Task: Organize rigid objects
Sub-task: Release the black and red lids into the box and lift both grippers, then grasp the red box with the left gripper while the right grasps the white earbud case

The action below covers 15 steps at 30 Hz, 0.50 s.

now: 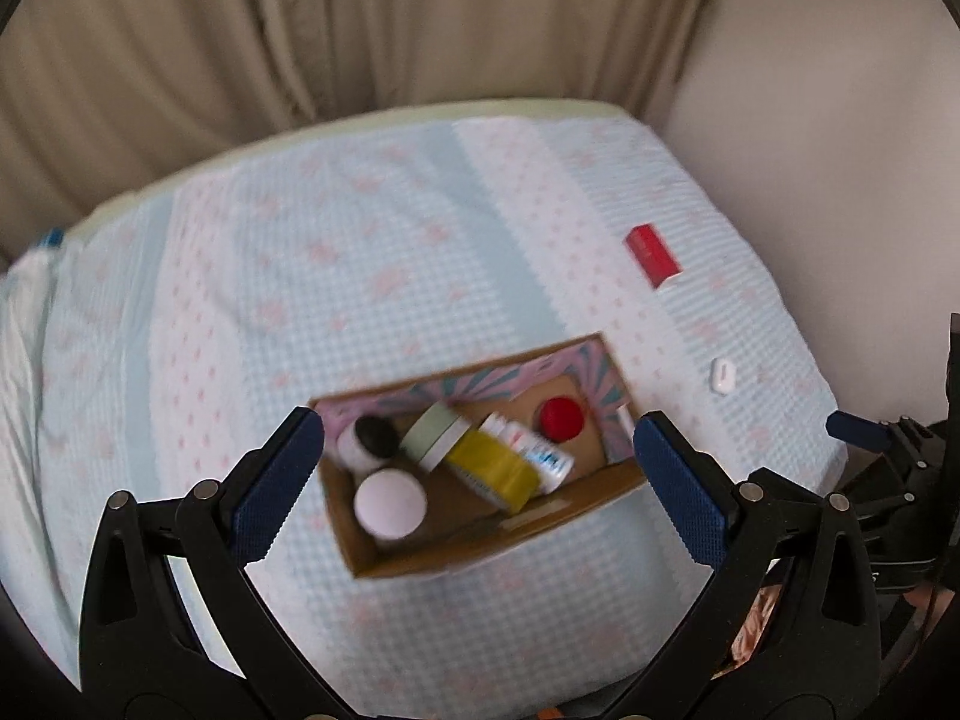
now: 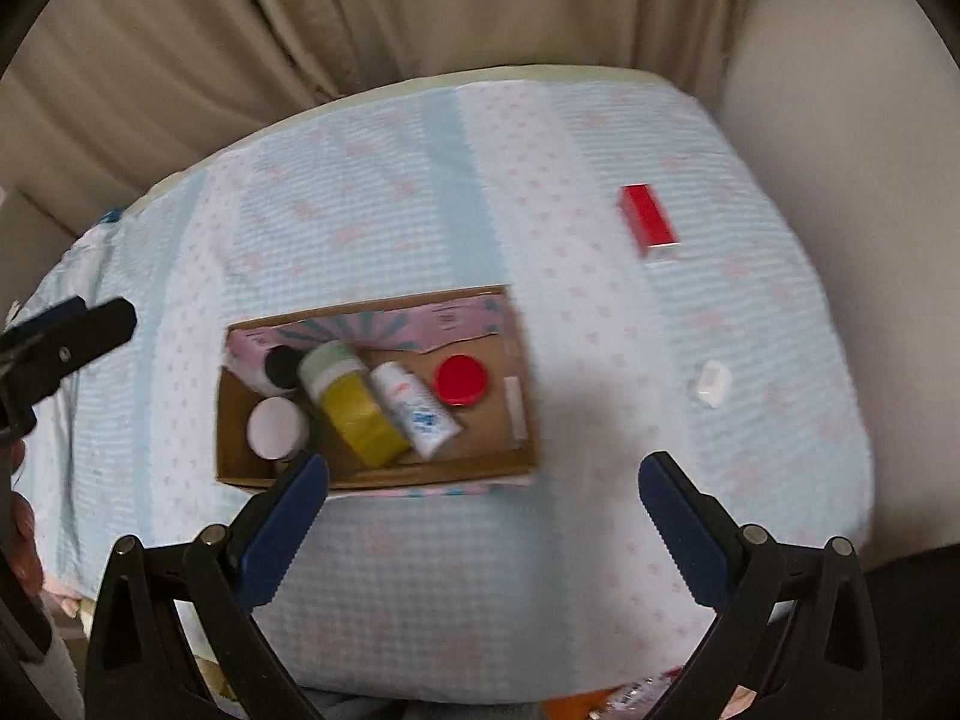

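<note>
An open cardboard box [image 1: 558,507] [image 2: 372,477] lies on the bed. It holds a yellow bottle with a pale green cap [image 1: 492,465] [image 2: 360,414], a white tube [image 1: 531,450] [image 2: 417,411], a red-lidded jar [image 1: 561,418] [image 2: 461,381], a white round lid [image 1: 390,504] [image 2: 277,427] and a black-capped bottle [image 1: 375,438] [image 2: 281,367]. A red box [image 1: 653,255] [image 2: 649,222] and a small white object [image 1: 723,375] [image 2: 714,383] lie loose on the bed to the right. My left gripper [image 1: 480,474] is open and empty above the box. My right gripper [image 2: 483,510] is open and empty, just in front of the box.
The bed has a pale blue and white sheet with pink marks [image 1: 360,252] [image 2: 600,540]. Beige curtains [image 1: 240,30] hang behind it and a plain wall [image 1: 840,120] stands at the right. The other gripper shows at each view's edge [image 1: 870,432] [image 2: 66,336].
</note>
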Available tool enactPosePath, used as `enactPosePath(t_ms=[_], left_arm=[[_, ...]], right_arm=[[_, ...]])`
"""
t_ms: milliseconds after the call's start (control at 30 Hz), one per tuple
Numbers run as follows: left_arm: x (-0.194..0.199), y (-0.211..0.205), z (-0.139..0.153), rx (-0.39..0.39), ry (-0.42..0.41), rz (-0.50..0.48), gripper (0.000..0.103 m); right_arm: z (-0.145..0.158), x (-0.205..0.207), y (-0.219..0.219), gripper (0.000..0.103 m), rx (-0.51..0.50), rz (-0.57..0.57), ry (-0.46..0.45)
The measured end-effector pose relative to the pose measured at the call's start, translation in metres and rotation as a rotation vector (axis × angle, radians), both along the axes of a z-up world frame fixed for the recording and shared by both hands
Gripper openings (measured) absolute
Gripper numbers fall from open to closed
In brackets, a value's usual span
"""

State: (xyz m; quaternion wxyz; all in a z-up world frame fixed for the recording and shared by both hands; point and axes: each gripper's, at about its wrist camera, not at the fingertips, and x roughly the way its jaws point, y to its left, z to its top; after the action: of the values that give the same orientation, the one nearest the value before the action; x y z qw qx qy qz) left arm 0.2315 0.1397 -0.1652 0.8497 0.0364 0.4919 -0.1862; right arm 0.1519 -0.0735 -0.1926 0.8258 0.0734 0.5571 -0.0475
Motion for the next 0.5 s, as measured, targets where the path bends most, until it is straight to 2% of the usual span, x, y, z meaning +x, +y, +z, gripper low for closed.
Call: enactPosePath(t_ms=[133, 233, 333, 500], left_arm=[[0.0, -0.036, 0.011, 0.007, -0.025, -0.05, 0.103], [0.004, -0.061, 0.013, 0.026, -0.048, -0.072, 0.103], [0.014, -0.09, 0.013, 0.041, -0.061, -0.078, 0.103], [0.052, -0.148, 0.002, 0.068, -0.034, -0.096, 0.103]], right_arm=[[0.016, -0.013, -0.034, 0.103, -0.045, -0.083, -0.067], [0.017, -0.016, -0.06, 0.103, -0.06, -0.147, -0.078], [0.008, -0.012, -0.093, 0.103, -0.046, -0.205, -0.063], [-0.016, -0.002, -0.144, 0.103, -0.019, -0.287, -0.022]])
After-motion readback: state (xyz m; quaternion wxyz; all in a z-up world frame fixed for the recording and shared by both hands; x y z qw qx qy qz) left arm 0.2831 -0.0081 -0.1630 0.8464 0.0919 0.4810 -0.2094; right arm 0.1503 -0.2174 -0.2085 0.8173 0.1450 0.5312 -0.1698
